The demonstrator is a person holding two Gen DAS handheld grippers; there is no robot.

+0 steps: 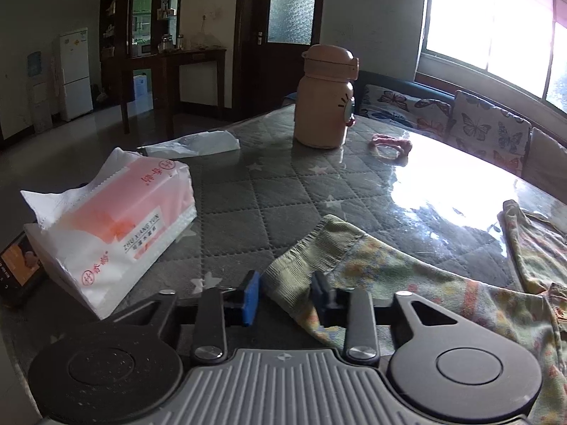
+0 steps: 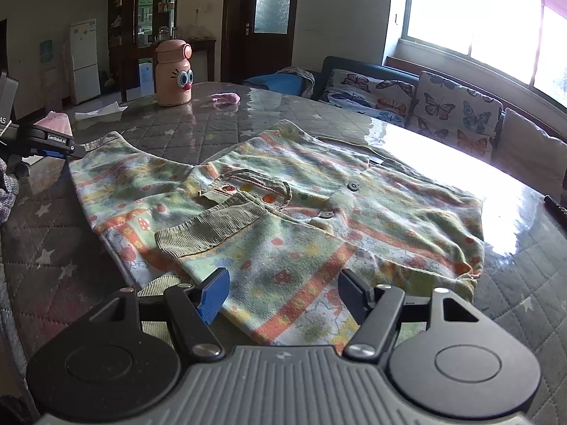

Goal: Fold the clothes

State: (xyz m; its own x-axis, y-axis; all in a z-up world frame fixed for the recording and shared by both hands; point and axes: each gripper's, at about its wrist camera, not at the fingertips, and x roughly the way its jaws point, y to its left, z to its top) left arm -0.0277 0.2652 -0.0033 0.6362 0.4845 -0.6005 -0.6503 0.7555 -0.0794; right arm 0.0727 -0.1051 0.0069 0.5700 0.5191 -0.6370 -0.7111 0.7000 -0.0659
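A small child's top (image 2: 319, 212), green with orange flower print, olive ribbed cuffs and buttons, lies flat on the table. One sleeve is folded across its front, cuff (image 2: 209, 230) on the chest. The other sleeve reaches left, and its cuff (image 1: 312, 251) lies between the fingers of my left gripper (image 1: 287, 297), whose jaws stand apart around the cloth. That gripper also shows at the left edge of the right wrist view, as the left gripper (image 2: 53, 141). My right gripper (image 2: 285, 294) is wide open over the top's near edge, with fabric under the gap.
The table (image 1: 248, 194) has a grey quilted star cover under glossy glass. On it stand a tissue pack (image 1: 117, 226), a phone (image 1: 21, 272), white paper (image 1: 198, 143), a beige bottle (image 2: 173, 74) and a pink item (image 2: 225, 99). A butterfly-cushion sofa (image 2: 443, 106) runs behind.
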